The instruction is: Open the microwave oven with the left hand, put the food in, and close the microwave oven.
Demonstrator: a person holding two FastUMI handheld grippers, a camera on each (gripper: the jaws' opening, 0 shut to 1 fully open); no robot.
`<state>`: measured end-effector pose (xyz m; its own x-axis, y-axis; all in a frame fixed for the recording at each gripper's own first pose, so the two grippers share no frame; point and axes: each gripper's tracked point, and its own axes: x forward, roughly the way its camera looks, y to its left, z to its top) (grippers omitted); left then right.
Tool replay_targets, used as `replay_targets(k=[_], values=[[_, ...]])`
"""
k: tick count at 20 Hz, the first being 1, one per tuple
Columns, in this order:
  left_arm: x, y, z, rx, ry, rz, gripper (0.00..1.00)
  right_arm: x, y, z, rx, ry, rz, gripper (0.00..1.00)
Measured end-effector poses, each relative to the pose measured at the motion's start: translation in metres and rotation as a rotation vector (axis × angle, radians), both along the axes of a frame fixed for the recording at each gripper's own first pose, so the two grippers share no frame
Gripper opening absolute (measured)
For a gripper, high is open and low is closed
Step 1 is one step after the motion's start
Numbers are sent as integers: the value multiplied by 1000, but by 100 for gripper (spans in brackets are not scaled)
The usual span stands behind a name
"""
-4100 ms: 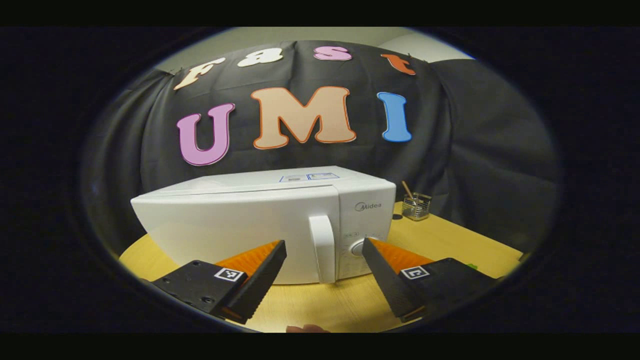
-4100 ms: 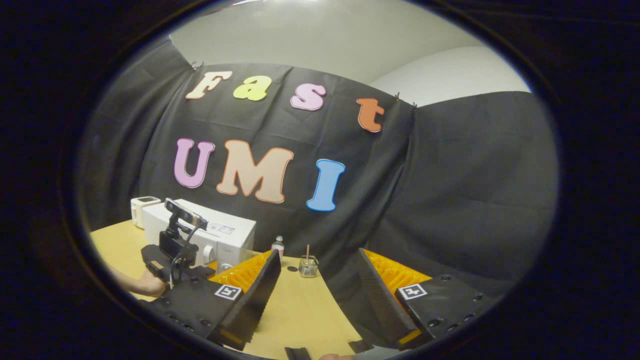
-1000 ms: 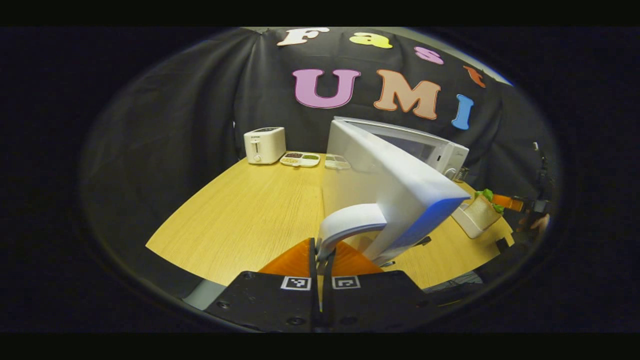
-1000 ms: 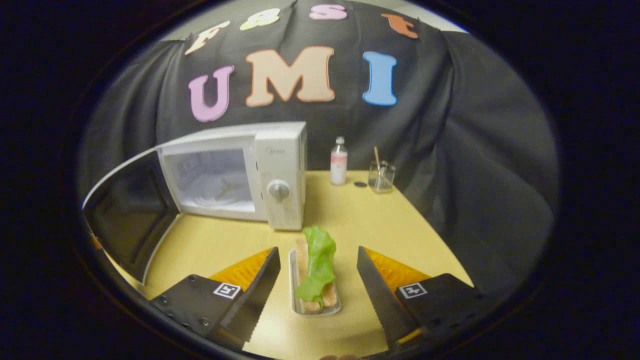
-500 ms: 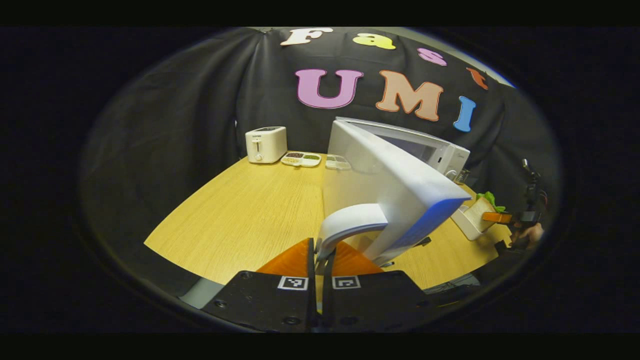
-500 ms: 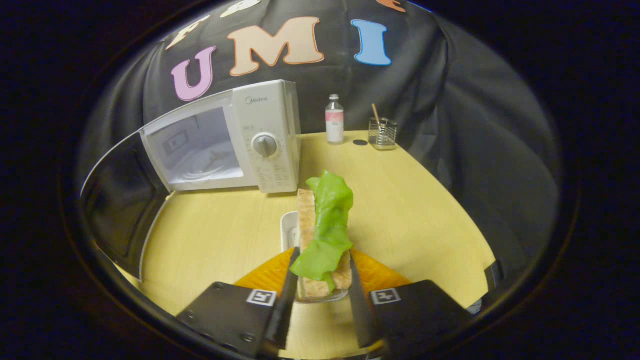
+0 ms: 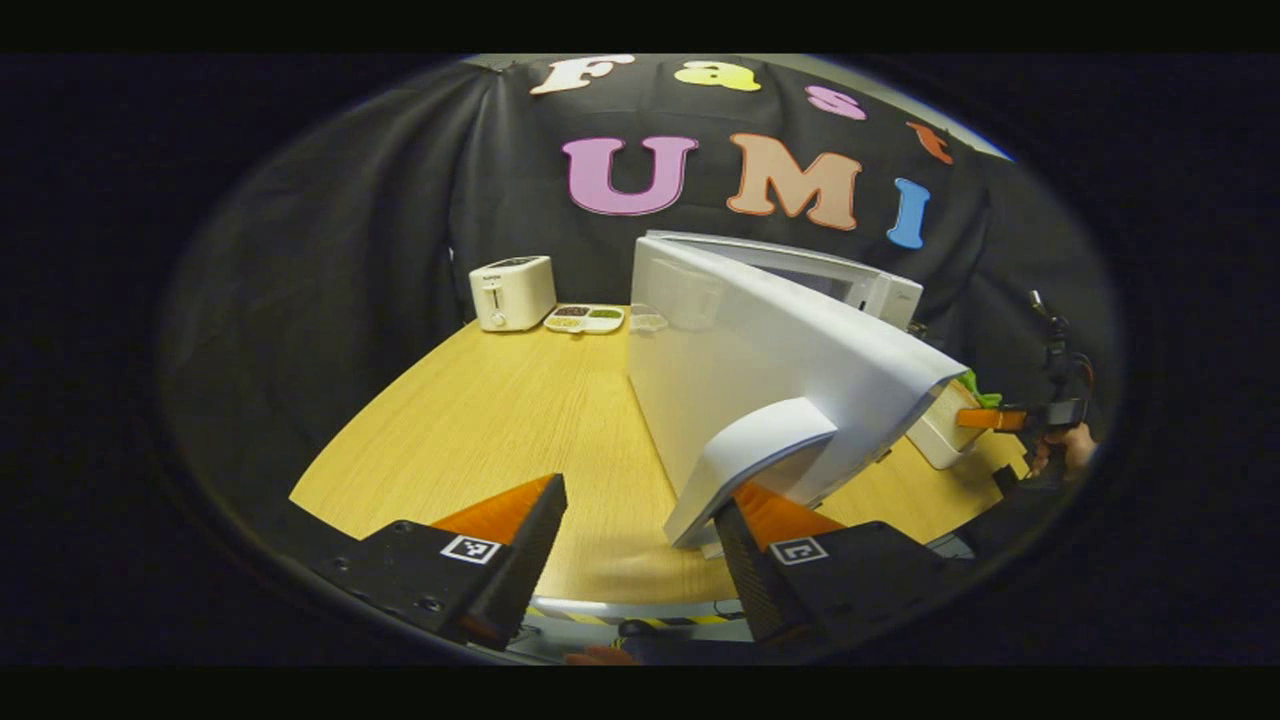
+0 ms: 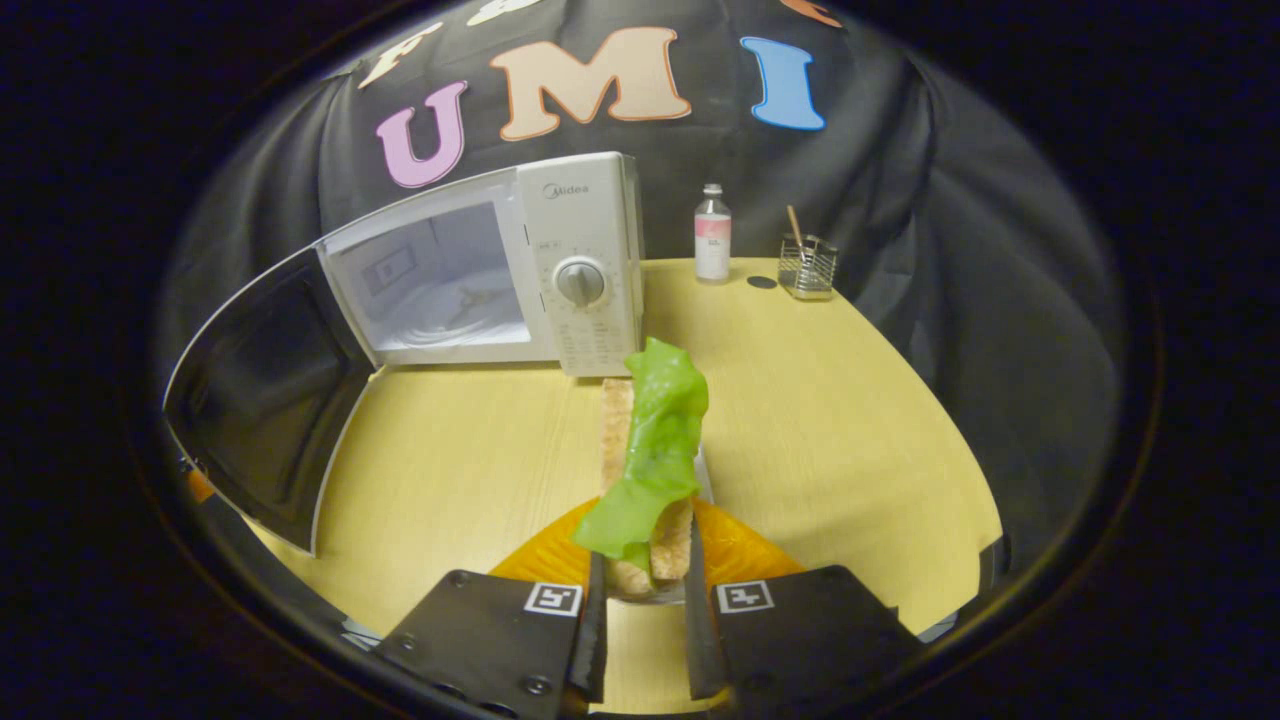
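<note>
In the left gripper view the left gripper [image 7: 640,545] stands wide with nothing between its fingers; the door [image 7: 760,380] of the microwave [image 7: 880,290] is swung well out, and its handle [image 7: 750,465] lies just beside the right-hand finger, whether touching I cannot tell. Far left on the worktop [image 7: 500,420] sit a toaster [image 7: 512,292] and a small divided dish [image 7: 585,319]. At the right edge, beyond the door, a hand [image 7: 1070,452] holds the other gripper against the food's pale tray [image 7: 935,435]. In the right gripper view the right gripper [image 8: 640,610] is narrowed onto the food [image 8: 645,470], toast with a green lettuce leaf over it, both fingers pressing its near end; it reaches toward the microwave [image 8: 580,260], whose cavity [image 8: 435,275] stands open at far left with the dark inner door [image 8: 270,400] nearer. A bottle [image 8: 711,233] and a wire holder [image 8: 806,267] stand far right. Opening looks done and the food is gripped; carrying it into the cavity and shutting the door are left. The left view gives the door's outside and handle, the right view the cavity and the grip.
</note>
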<state>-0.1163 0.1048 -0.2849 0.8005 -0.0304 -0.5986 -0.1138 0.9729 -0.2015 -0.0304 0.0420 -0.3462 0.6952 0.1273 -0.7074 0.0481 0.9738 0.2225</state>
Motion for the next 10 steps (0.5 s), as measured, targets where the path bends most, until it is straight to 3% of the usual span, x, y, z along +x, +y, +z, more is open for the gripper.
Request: replay_targets(k=[5,9,10], values=[[-1,9,14,-19,-31,31,84,5,-11,27,-1,-57,-15,34],[-10,4,33,-31,-32,-17,84,13,-14,50,-12,-106,-2,34],[-10,7,39,-9,-45,-28,92,14,-14,56,-20,-115,3,34]])
